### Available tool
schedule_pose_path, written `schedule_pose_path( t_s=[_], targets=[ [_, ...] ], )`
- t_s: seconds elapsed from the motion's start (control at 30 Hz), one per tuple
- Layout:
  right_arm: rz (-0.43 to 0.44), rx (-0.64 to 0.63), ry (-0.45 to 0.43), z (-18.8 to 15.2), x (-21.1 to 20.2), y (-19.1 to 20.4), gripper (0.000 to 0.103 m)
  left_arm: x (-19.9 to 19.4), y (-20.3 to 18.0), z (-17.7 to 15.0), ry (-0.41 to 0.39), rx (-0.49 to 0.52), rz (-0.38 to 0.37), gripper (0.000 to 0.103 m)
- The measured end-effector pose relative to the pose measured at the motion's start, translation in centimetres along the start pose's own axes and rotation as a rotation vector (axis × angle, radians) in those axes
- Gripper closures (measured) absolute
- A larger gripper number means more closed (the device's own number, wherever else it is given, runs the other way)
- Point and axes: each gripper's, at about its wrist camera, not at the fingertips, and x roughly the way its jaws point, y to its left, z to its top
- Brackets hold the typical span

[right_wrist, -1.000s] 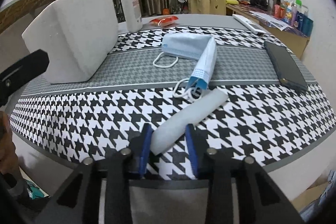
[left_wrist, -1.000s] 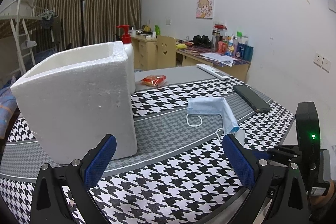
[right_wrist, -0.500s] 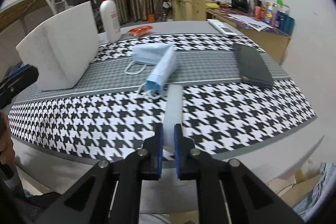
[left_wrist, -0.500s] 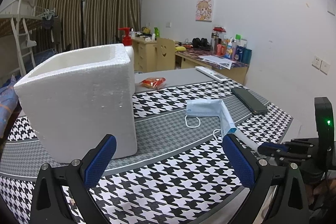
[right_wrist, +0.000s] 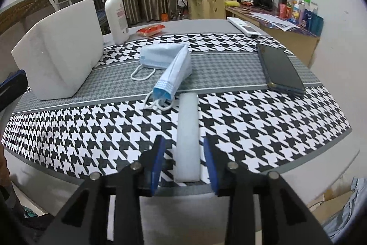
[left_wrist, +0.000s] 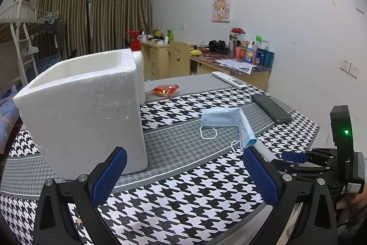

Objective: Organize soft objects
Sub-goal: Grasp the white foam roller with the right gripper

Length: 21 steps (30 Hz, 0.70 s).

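A white foam strip [right_wrist: 187, 134] lies on the houndstooth table near its front edge, pointing away from me. My right gripper [right_wrist: 184, 160] straddles its near end; the jaws are opening and the blue pads stand clear of the strip on both sides. A blue face mask [right_wrist: 167, 61] lies folded just beyond the strip, its ear loops on the cloth. At the left stands a white foam box [left_wrist: 84, 111], open at the top. My left gripper [left_wrist: 183, 173] hovers open over the table's front, nothing between its fingers. In the left wrist view the right gripper [left_wrist: 293, 156] shows at the right.
A dark phone [right_wrist: 279, 68] lies to the right of the mask, and a white remote [right_wrist: 244, 26] lies farther back. A pump bottle [right_wrist: 117, 15] stands behind the box, beside a red snack packet [right_wrist: 150, 29]. The table's edge [right_wrist: 252, 185] runs right under my right gripper.
My right gripper squeezed shut on the foam strip, swung it from slanted to pointing straight away, and has now opened off it. The left gripper has stayed put.
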Motion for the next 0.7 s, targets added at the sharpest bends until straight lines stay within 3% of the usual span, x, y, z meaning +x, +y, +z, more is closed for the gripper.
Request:
schedule_pose_path(
  t_s=[0.2,0.37,0.5,0.7],
  targets=[
    [0.014,0.011,0.018,-0.1,1.0,-0.2,0.064,0.2,-0.3,0.1,0.004,0.006,-0.001,0.002],
    [-0.017,-0.017,-0.004,-0.1,1.2,0.1,0.079,0.7,-0.8,0.3,0.017,0.017,-0.007,0.002],
    [0.016,-0.008,-0.01,0.1,1.0,-0.5,0.086,1.1,-1.3,0.7,0.027,0.025,-0.013,0.002],
    [0.033,-0.002,-0.056,0.5,-0.4,-1.2,0.087,1.9,-2.7,1.3,0.032,0.051,-0.026,0.002]
  ],
)
